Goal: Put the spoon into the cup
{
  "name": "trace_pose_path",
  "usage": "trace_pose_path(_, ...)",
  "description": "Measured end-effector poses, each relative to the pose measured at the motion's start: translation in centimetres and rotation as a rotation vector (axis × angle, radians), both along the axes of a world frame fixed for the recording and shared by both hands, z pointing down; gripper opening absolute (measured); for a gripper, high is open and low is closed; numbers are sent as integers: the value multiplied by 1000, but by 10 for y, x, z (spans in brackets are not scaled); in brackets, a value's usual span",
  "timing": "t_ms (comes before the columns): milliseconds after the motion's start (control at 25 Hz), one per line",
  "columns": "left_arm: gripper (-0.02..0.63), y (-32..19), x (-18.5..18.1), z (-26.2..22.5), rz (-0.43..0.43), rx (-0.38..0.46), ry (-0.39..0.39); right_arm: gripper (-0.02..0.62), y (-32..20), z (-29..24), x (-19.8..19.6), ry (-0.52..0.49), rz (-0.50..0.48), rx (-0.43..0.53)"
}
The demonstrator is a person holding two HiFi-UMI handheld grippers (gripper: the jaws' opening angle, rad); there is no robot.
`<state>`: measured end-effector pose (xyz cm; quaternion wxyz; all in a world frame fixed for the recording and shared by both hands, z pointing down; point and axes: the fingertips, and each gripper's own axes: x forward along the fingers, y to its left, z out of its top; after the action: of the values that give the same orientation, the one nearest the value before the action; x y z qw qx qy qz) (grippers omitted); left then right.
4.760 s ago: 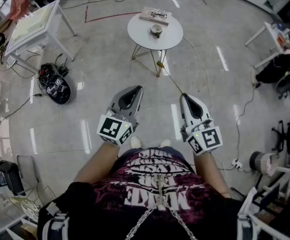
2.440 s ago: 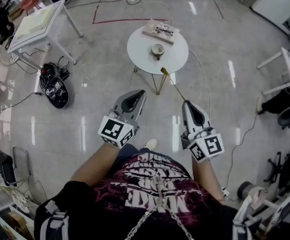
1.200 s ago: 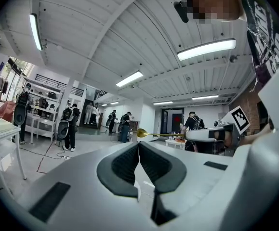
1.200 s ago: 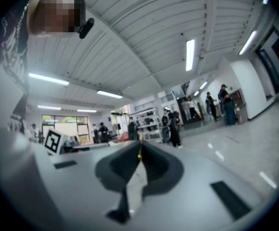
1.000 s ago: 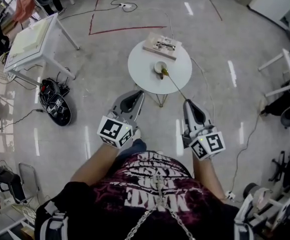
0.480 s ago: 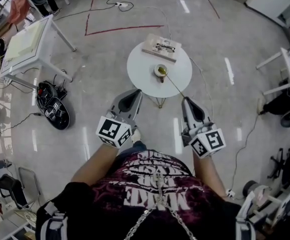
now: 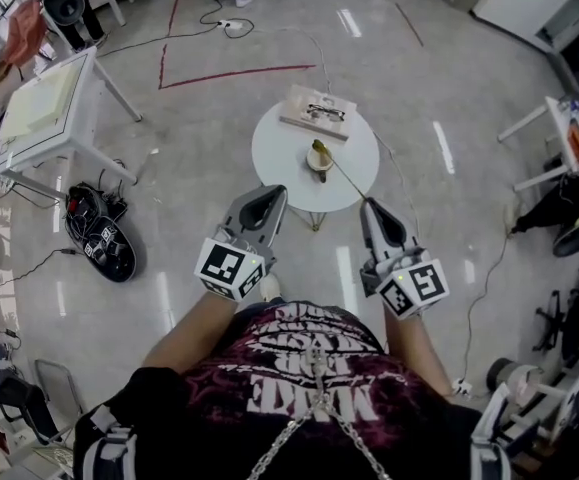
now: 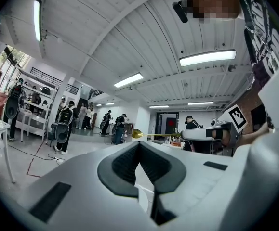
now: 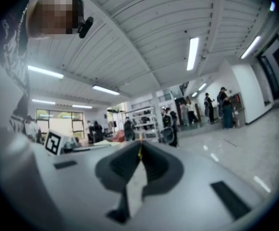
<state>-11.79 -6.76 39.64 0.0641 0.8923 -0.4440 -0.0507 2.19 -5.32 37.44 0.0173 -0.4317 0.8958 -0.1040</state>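
A small cup (image 7: 318,166) stands on a round white table (image 7: 279,153) ahead of me. My right gripper (image 7: 368,204) is shut on the handle end of a long golden spoon (image 7: 347,178), held about level. The spoon's bowl lies over the cup in the head view; whether it touches the cup I cannot tell. In the right gripper view the spoon (image 9: 139,151) shows as a thin yellow edge between the closed jaws of the right gripper (image 9: 140,146). My left gripper (image 7: 271,192) (image 8: 139,145) is shut and empty, beside the table's near edge. It sees the spoon (image 8: 137,134) from the side.
A flat board with a pair of glasses (image 7: 316,114) lies at the round table's far side. A white square table (image 7: 39,103) and a black bundle of gear with cables (image 7: 99,246) are at the left. Another white table (image 7: 569,128) stands far right. Several people stand in the background.
Both grippers and I have come closer to the round table. The spoon's bowl, earlier short of the table over the floor, now lies over the cup.
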Motion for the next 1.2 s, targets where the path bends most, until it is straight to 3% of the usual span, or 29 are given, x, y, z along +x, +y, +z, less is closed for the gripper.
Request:
trace_pose_path(280,29,-13,-12,2,33,3,34,35,4,-1,-9,30,42,2)
trace_pose_path(600,29,-17,8,12,87,-20,26,35,2,3,8,32,92,-9)
trace_pose_path(1200,29,-50,25,40,68,-99,-32,35,-49,40,26,2,73,-93)
